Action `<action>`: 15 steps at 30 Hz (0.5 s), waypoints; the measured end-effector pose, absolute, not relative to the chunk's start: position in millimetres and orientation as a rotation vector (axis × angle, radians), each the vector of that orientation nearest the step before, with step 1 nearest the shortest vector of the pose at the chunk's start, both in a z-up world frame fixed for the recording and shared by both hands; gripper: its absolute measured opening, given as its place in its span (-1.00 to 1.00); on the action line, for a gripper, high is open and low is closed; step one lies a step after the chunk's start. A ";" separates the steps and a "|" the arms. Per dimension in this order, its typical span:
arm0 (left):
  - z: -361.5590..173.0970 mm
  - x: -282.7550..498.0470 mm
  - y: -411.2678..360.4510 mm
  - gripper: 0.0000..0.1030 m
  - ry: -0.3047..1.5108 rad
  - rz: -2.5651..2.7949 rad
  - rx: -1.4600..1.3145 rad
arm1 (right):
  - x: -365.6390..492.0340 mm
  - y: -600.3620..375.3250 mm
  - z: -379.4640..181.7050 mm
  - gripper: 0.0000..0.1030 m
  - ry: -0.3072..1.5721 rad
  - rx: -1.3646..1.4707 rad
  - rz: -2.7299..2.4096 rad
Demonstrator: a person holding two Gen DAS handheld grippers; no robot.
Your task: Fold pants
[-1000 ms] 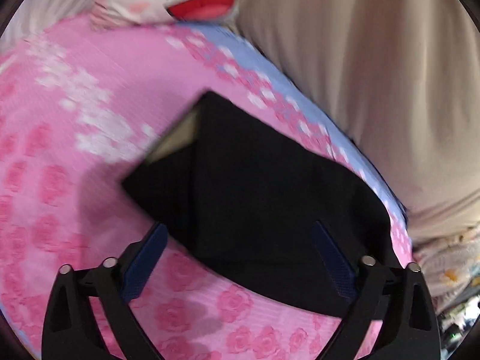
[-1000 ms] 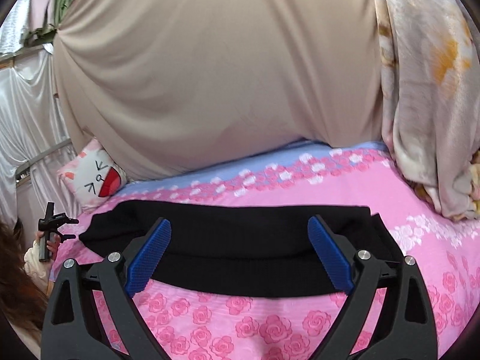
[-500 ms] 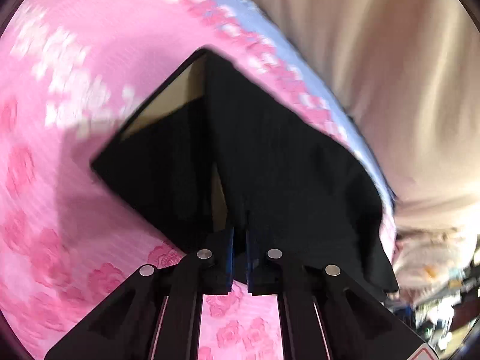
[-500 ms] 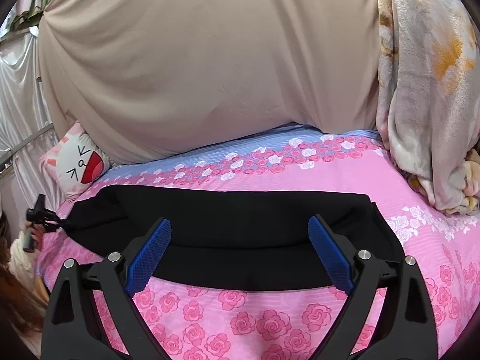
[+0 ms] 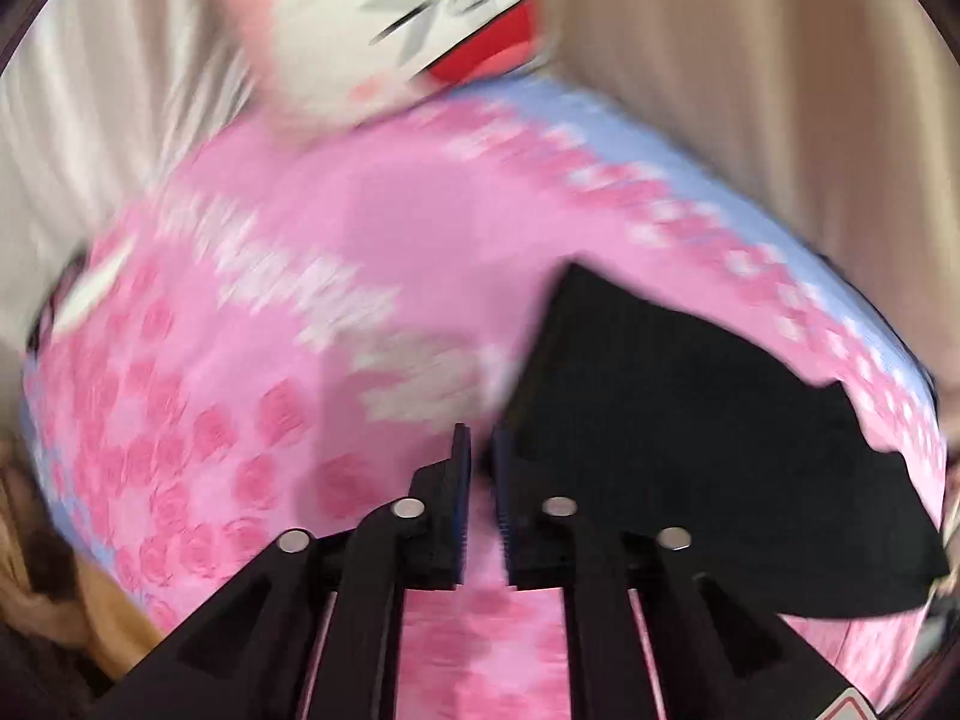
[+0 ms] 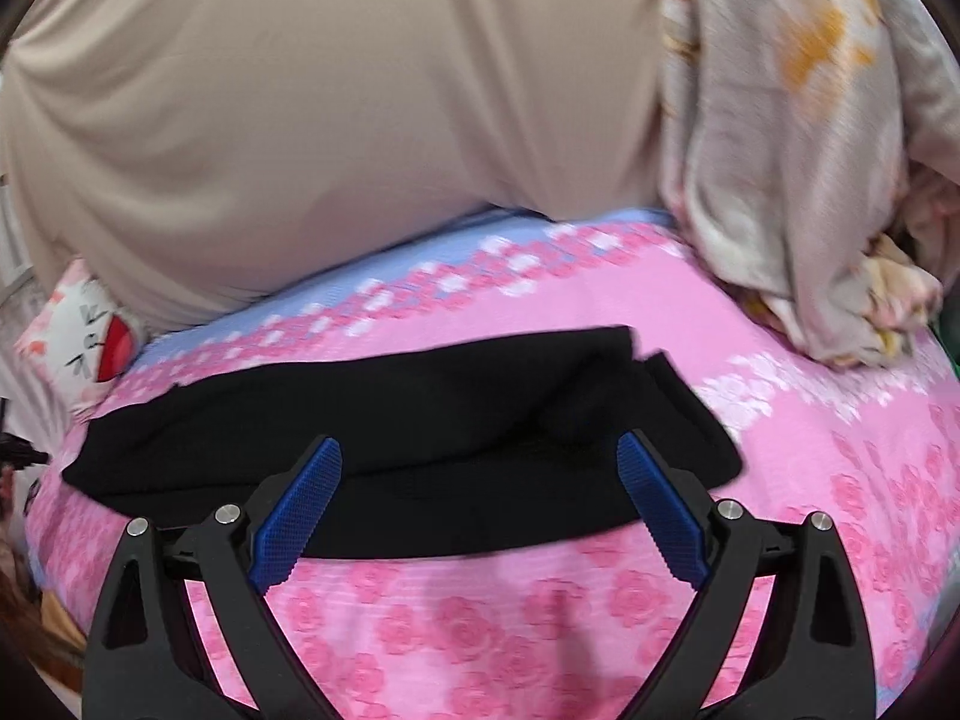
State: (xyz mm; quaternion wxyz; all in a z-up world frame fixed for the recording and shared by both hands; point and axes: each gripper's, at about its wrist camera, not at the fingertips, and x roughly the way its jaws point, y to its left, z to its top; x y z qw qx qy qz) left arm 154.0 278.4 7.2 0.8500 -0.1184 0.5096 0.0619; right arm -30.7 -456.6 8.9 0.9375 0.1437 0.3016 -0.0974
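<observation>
The black pants [image 6: 420, 402] lie folded across the pink rose-print bed sheet [image 6: 540, 612], with a rumpled upper layer at their right end. My right gripper [image 6: 478, 450] hangs wide open over their near edge, with nothing gripped between its blue pads [image 6: 294, 510]. In the blurred left wrist view the pants [image 5: 690, 420] lie just right of my left gripper [image 5: 481, 444]. Its jaws are opening and stand a narrow gap apart. Only the sheet [image 5: 300, 300] shows between them.
A cartoon-face pillow [image 5: 420, 18] sits at the head of the bed, also in the right wrist view [image 6: 84, 330]. A beige hanging cloth [image 6: 330, 120] backs the bed. A floral blanket [image 6: 810, 180] is heaped at the right.
My left gripper was shut on the pants' edge half a second ago. Now it is off them, swung left, its jaws slightly apart. The right gripper has dipped closer to the pants, whose right end has rumpled.
</observation>
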 end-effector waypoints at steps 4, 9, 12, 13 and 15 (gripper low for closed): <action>18.2 154.7 189.6 0.40 1.023 -0.018 -0.180 | -10.2 -494.3 -0.1 0.77 0.659 0.371 -0.247; -16.5 155.0 119.6 0.40 1.114 -0.214 -0.213 | 26.1 -513.0 -29.7 0.05 0.807 0.276 -0.219; -26.5 159.9 89.7 0.40 1.155 -0.253 -0.192 | 49.9 -518.1 -42.1 -0.57 0.890 0.215 -0.201; -27.9 161.8 83.7 0.40 1.158 -0.254 -0.182 | 57.6 -517.2 -38.7 -0.71 0.902 0.151 -0.222; -26.8 168.3 70.6 0.40 1.164 -0.249 -0.170 | 60.0 -511.9 -7.5 -0.92 0.824 0.036 -0.260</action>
